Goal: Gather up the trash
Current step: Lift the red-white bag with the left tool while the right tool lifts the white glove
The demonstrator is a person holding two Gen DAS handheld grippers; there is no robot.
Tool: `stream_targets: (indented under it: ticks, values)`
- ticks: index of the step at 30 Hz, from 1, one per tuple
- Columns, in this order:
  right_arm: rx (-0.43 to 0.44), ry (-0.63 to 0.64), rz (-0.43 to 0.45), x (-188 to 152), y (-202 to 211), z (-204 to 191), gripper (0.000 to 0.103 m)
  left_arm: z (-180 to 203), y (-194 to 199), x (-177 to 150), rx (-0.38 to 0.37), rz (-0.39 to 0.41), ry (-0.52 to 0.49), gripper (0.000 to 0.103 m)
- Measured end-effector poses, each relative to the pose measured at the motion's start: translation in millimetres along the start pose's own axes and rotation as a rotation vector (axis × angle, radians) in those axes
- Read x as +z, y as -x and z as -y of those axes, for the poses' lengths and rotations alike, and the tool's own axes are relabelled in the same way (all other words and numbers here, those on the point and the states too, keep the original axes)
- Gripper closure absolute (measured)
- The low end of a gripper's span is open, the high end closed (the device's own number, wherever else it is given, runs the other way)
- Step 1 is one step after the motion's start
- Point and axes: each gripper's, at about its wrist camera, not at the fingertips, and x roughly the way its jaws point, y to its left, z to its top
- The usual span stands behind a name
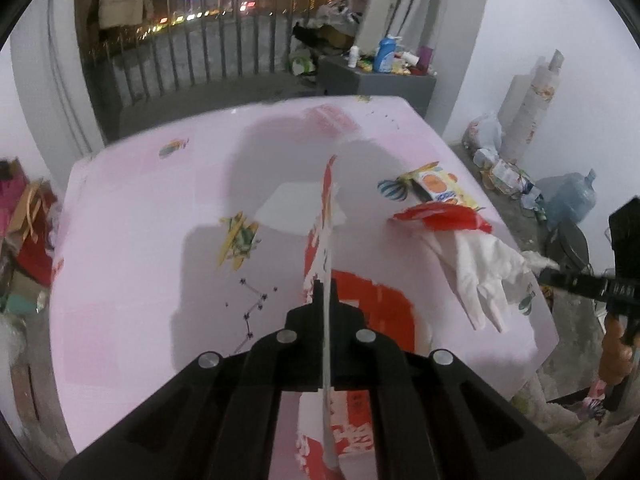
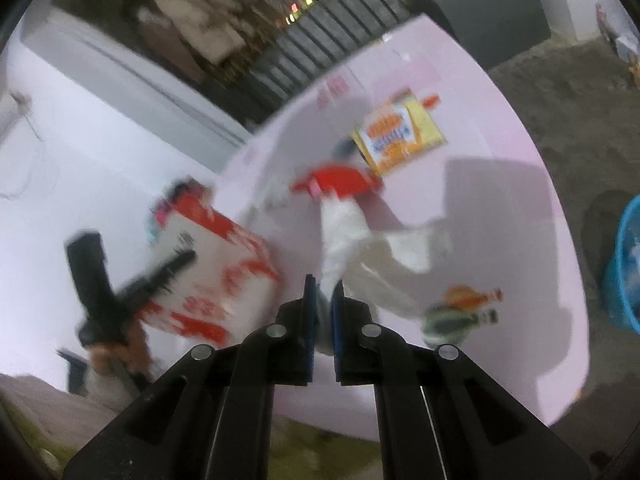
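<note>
My left gripper (image 1: 325, 292) is shut on the thin edge of a red-and-white carton (image 1: 326, 208), which stands edge-on above the pink table (image 1: 140, 220). The right wrist view, blurred, shows the same carton (image 2: 224, 276) at the table's left edge with the left gripper (image 2: 176, 266) on it. My right gripper (image 2: 324, 292) is shut on a crumpled white plastic bag (image 2: 360, 248). From the left wrist view, that bag (image 1: 488, 272) trails from the right gripper (image 1: 552, 274). A red wrapper (image 1: 440, 218) and a yellow snack packet (image 1: 440, 188) lie beyond the bag.
A white paper sheet (image 1: 288, 208) lies mid-table. A blue basket (image 2: 628, 264) stands on the floor to the right. A grey cabinet (image 1: 380, 80) with bottles is behind the table, a water jug (image 1: 572, 200) and filled bags (image 1: 488, 136) by the wall.
</note>
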Motion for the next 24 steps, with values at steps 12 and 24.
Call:
stream_targets:
  ticks: [12, 24]
  values:
    - [-0.250, 0.118, -0.012, -1, 10, -14, 0.048, -2, -11, -5, -0.044, -0.039, 0.030, 0.093]
    - [-0.201, 0.002, -0.014, 22, -33, -2, 0.048, 12, -27, -16, -0.012, -0.052, -0.036, 0.091]
